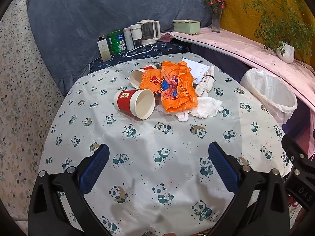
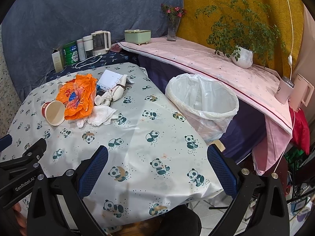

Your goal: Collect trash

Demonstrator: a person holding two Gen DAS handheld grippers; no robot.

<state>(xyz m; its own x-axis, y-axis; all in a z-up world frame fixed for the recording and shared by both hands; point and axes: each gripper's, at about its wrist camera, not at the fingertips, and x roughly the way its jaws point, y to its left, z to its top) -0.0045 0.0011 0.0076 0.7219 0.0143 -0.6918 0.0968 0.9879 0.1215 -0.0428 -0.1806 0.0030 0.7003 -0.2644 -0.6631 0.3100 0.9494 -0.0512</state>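
A pile of trash lies on the panda tablecloth [image 1: 157, 167]: a red paper cup [image 1: 133, 103] on its side, a second cup [image 1: 137, 76] behind it, an orange plastic bag [image 1: 173, 86], crumpled white tissues [image 1: 204, 108] and a white paper [image 1: 196, 68]. The pile also shows in the right wrist view, with the cup [image 2: 53, 112] and orange bag [image 2: 78, 96]. A bin lined with a white bag [image 2: 202, 100] stands beside the table's right edge. My left gripper [image 1: 158, 155] is open and empty, short of the pile. My right gripper [image 2: 157, 157] is open and empty above the table's near part.
A kettle [image 1: 149, 31], green tin [image 1: 116, 41], box and bottles stand behind the table. A pink-covered shelf [image 2: 196, 59] holds a green box, a flower vase and a potted plant [image 2: 242, 57]. The other gripper shows at each view's edge.
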